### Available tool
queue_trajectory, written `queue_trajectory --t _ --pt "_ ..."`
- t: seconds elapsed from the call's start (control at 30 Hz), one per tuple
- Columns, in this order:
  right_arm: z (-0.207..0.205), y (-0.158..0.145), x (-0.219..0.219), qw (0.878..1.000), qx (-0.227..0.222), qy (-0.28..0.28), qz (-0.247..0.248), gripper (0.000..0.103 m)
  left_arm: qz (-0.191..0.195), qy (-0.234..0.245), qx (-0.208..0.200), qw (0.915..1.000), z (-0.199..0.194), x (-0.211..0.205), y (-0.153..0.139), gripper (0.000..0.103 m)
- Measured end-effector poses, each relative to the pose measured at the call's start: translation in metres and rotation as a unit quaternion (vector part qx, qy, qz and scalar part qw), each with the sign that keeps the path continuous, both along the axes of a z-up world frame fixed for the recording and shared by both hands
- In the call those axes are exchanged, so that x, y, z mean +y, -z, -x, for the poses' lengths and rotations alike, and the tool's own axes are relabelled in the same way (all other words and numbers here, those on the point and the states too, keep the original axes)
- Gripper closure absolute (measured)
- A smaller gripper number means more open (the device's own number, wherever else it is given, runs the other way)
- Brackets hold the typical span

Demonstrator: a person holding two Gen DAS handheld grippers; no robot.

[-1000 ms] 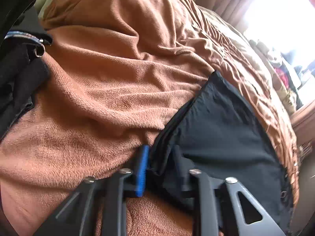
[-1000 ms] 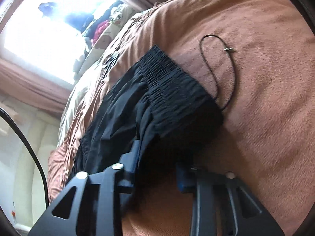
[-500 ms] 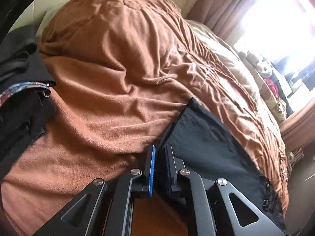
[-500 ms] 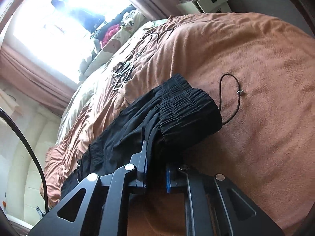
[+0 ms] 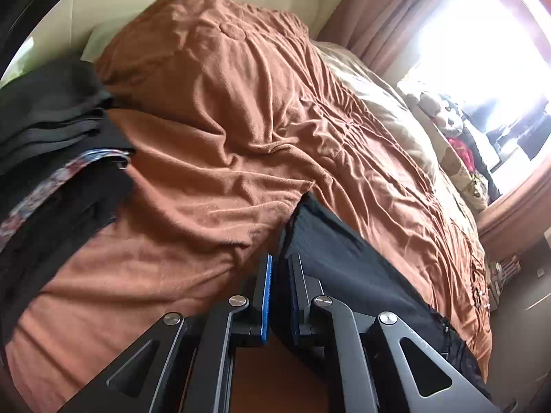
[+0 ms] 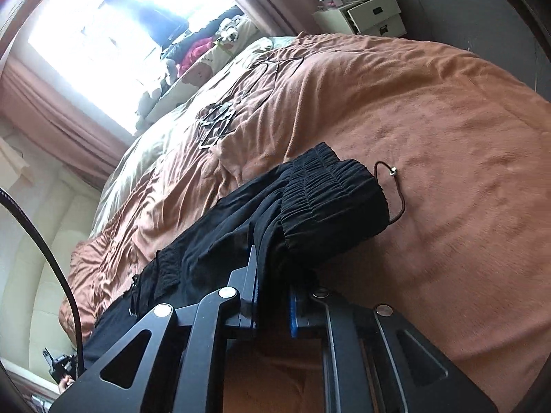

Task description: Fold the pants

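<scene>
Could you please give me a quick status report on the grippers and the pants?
Left gripper shut on black pants. Right gripper shut on them near the waistband. Pants raised off brown blanket; drawcord dangling; dark clothes pile left, apart.

Home bedroom (bed (image 5: 241, 120), curtained window (image 6: 103, 44), nightstand (image 6: 372, 13)).

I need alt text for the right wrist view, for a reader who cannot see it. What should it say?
The right gripper is shut on the black pants near the gathered waistband, and the legs trail left across a brown blanket. A thin dark cord lies on the blanket beside the waistband. A bright window and a white nightstand stand behind the bed.
</scene>
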State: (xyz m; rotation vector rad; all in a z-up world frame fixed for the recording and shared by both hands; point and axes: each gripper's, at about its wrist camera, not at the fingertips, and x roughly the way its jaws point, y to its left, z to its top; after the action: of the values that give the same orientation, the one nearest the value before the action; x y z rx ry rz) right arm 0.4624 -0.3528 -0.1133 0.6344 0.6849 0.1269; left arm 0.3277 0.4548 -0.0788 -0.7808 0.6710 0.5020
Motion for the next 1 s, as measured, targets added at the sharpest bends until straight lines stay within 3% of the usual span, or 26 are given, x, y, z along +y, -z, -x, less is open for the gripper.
queue_trajectory --t 0.47,0.7,1.0 --pt "0.063 -0.013 -0.004 1.000 0.005 -0.002 0.015 0.095 0.027 -0.028 -0.036 0.9986 0.097 -0.021 -0.002 0.093" --pt "0.092 -0.014 -0.008 1.000 0.005 0.004 0.022 0.095 0.060 -0.046 -0.064 0.9950 0.143 -0.030 0.017 0.093" --pt "0.118 -0.016 -0.015 0.999 0.008 0.015 0.027 0.095 0.088 -0.051 -0.067 0.9925 0.177 -0.038 0.043 0.093"
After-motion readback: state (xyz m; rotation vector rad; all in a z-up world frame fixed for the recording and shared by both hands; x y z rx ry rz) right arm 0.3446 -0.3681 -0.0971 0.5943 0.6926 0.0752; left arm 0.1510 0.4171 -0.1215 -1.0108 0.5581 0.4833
